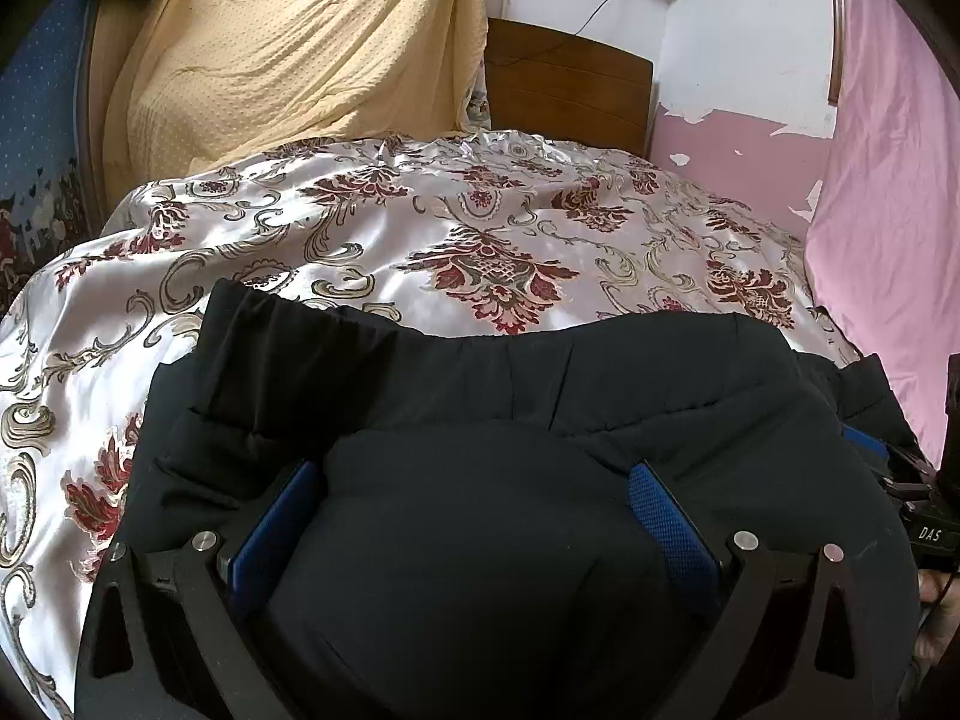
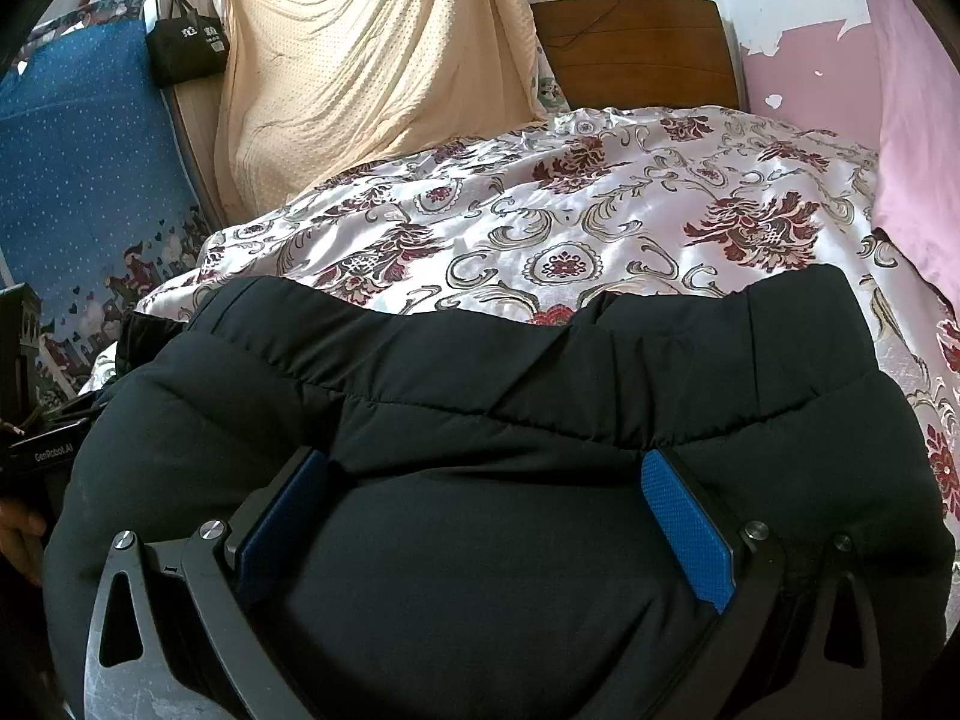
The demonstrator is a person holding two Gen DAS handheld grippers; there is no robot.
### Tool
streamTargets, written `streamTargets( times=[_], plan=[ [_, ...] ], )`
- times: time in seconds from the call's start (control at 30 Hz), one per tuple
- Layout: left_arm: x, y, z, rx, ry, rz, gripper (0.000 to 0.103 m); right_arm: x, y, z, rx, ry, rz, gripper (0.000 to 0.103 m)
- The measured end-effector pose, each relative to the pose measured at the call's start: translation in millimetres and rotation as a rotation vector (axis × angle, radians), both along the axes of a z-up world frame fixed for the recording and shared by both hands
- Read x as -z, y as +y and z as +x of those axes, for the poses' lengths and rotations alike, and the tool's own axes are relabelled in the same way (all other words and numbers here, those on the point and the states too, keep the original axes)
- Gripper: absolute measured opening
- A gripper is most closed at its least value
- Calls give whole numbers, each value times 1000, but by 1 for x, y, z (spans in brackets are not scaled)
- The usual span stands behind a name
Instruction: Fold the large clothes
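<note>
Jaws of both grippers stand wide apart, with a bulge of the black padded garment [image 1: 480,540] swelling up between the blue pads; whether either pair pinches the cloth cannot be told, since the fingertips sink into its folds. Left gripper [image 1: 474,480] and right gripper [image 2: 492,468] sit side by side at the garment's near edge, so neither is clearly nearer to it. The garment lies directly under and ahead of both, its long axis running left to right across the views, and its ribbed hem or waistband [image 2: 660,324] forms the far edge. A fold carried forward would therefore, as a judgement, travel away from the holder toward that band. Beyond it spreads the floral satin bedspread [image 1: 480,228], then the yellow draped cloth [image 1: 288,48] and wooden headboard [image 1: 570,78]. Hidden: the garment's near portion below both frames, its full outline, and any sleeves or legs.
</note>
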State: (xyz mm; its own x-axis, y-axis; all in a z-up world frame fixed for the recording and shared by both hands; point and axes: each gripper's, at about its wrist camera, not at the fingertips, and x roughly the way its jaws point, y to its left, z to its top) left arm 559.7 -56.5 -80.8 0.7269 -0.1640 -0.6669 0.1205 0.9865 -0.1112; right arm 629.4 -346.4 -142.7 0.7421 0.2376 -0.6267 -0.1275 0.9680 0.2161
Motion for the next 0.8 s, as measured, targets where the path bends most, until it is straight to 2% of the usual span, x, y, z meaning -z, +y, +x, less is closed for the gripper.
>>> streamTargets(
  times=[0.43,0.5,0.53,0.6,0.67,0.7,0.73,0.8],
  plan=[
    [0,1,0,-2,2,-9,103,-5,5,-4,18,-5,-45,102],
    [-4,4,-1,8,3,-26,103,-7,5,-7,28,-3,-52,102],
    [-9,9,-3,31,18,-60,103,-10,5,-9,34,2,-62,102],
    [-18,19,-4,67,50,-104,103,-27,6,-20,43,-24,-111,102],
    [-30,32,-11,83,68,-132,103,-52,0,-41,15,-106,-127,102],
    [-34,37,-15,82,73,-137,103,-63,-4,-49,6,-120,-127,102],
    [-39,45,-21,87,79,-138,103,-70,-9,-55,-9,-119,-120,102],
    [-43,54,-29,90,81,-91,103,-81,-22,-66,-54,-83,-107,102]
  ],
)
